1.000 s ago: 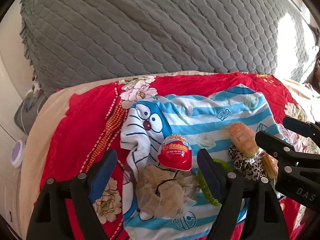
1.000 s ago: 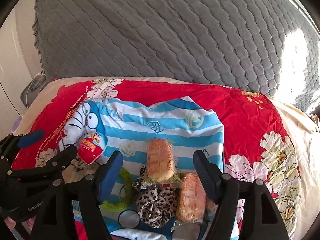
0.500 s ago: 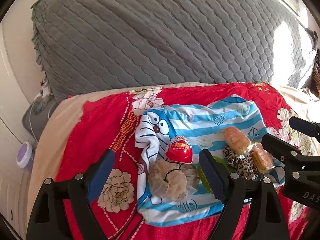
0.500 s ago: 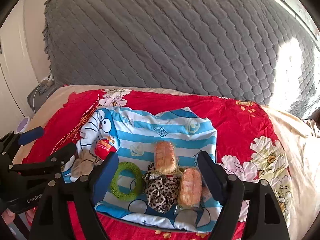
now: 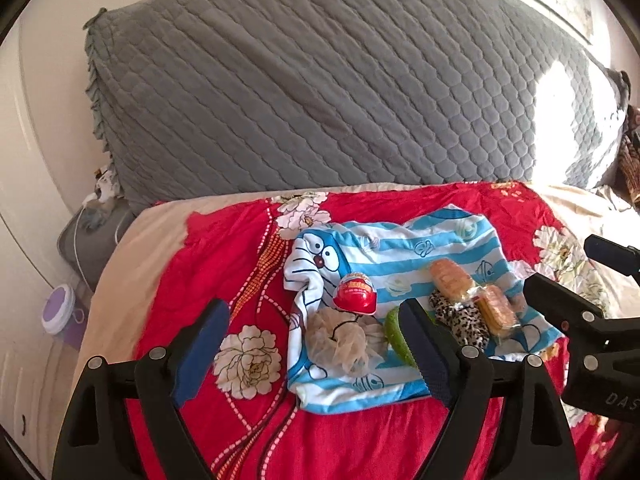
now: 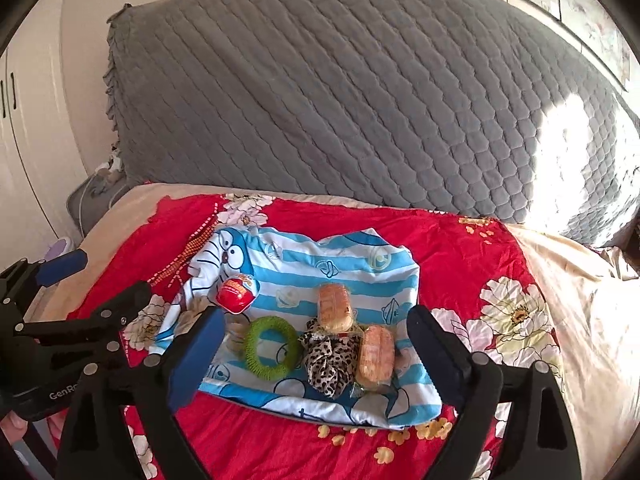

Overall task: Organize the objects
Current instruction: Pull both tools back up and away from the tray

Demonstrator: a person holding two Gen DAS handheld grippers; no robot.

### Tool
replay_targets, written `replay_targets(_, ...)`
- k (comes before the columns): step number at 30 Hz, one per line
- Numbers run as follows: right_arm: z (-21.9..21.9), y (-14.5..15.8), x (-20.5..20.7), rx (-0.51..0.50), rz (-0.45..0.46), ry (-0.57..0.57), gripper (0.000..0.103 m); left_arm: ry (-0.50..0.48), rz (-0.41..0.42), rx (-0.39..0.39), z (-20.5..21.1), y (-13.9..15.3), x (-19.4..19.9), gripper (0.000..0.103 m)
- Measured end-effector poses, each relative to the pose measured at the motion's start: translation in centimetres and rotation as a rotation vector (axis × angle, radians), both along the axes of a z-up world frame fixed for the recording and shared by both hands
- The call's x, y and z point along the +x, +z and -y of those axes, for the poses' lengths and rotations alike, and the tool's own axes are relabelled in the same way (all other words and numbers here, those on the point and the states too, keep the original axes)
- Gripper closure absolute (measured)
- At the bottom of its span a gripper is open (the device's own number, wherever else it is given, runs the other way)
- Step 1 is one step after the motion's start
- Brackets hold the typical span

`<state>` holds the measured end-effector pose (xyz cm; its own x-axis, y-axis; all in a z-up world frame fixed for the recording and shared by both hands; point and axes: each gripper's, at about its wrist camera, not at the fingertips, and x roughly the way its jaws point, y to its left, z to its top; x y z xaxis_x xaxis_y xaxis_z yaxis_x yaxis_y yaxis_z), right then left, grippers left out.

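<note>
While both claws, the left claw (image 5: 312, 354) wide and the right claw (image 6: 316, 350) opening, hold nothing, the toys and snacks below them sit gathered on the striped cloth (image 6: 332, 268), seemingly done.

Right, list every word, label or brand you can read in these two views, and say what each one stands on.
"DAS": on the right gripper body, cut off by the frame edge in the left wrist view.
"GenRo": on the left gripper body, cut off behind a finger in the right wrist view.
Yellow lettering on the red egg-shaped package: too blurred to read.
Wrapped bread rolls: no legible print.
</note>
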<state>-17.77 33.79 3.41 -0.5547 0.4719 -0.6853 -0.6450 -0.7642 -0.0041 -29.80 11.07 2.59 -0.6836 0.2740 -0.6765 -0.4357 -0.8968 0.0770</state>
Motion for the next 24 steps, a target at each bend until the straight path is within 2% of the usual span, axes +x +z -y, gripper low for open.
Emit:
replay_targets(2,0.4,0.3,0.4,0.026,0.003,-0.005,0.009,0.002,0.000,0.009,0.4,0.2,0.6,0.015)
replay_targets(5,1.0,0.7,1.1,0.027,0.002,0.003,0.001,0.002,-0.012,0.013,0.9,0.5,1.6,0.014)
replay_targets(6,1.1,0.8,1.4,0.026,0.001,0.006,0.001,0.005,-0.017,0.018,1.1,0.6,1.9,0.012)
replay_targets(7,1.4,1.0,1.6,0.028,0.001,0.005,0.001,0.007,-0.021,0.024,1.3,0.7,2.2,0.004)
replay_targets(8,1.6,1.1,1.9,0.035,-0.002,0.003,0.001,0.011,-0.024,0.035,1.5,0.8,2.5,0.000)
replay_targets(12,2.8,1.8,2.8,0.051,-0.011,0.013,0.001,0.013,-0.056,0.056,2.2,1.5,4.1,0.000)
replay_targets(24,5.4,2.7,5.2,0.065,-0.039,0.017,0.001,-0.001,-0.066,0.050,3.5,2.3,6.9,0.000)
